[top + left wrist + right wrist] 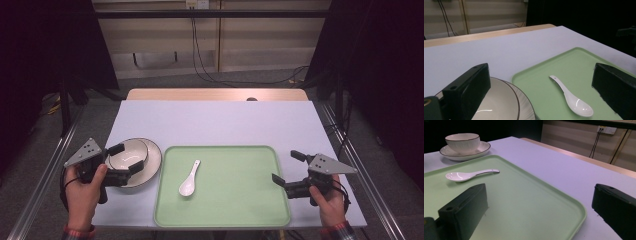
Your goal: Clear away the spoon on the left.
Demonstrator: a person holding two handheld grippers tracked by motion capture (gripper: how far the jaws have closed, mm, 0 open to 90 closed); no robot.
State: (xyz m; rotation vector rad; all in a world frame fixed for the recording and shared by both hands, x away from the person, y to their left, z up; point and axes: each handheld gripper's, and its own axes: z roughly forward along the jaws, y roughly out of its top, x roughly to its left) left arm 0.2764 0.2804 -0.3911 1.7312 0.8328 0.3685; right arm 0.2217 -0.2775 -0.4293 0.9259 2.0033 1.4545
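Jaws on your left gripper [123, 159] stood wide apart and gripped nothing; they straddled the near rim of the white bowl [128, 154], one jaw over the bowl's far side, the other by its near right edge. Whether either jaw touched the rim, I could not tell. That bowl sat on a white saucer [151, 165] at the table's left, just beside the green tray [250, 200].

On the tray's left half lay a white spoon [189, 180], bowl end toward you, handle angled away, apart from both grippers.

Your right gripper [286, 169] was likewise spread wide and empty, held over the tray's right edge.

Risk, as a judgement: if you closed the left jaws off-centre on the thin, glazed rim, the bowl could slip or tip, and might drag the saucer with it toward the tray lip. A lift with only one wall pinched could let the bowl rotate out of the grip.

Surface: a pale lavender tabletop [220, 122] with a wooden strip along its far edge. Room: grey floor, a beige panelled wall with cables hanging from an outlet, dark curtains on both sides.
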